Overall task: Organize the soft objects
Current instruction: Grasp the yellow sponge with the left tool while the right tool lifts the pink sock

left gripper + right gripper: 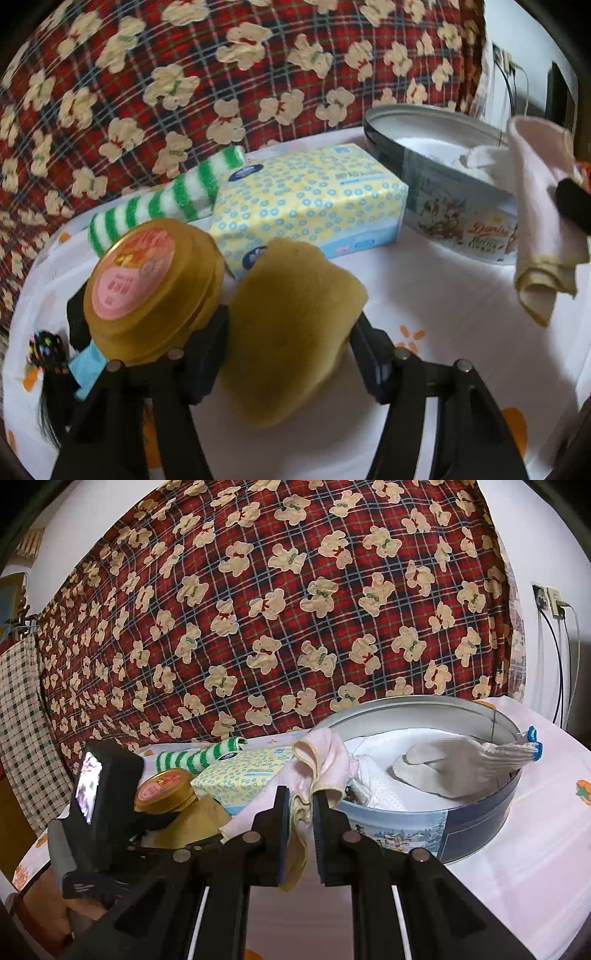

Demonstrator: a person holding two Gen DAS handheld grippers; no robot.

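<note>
Left wrist view: the left tongs (286,347) straddle a yellow sponge (291,332) on the surface (443,332), pads at its sides, grip unclear.

Right wrist view: the right tongs (301,827) pinch a pink cloth (317,771) just before the cookie tin (480,823), where a work glove (461,764) lies.
</note>
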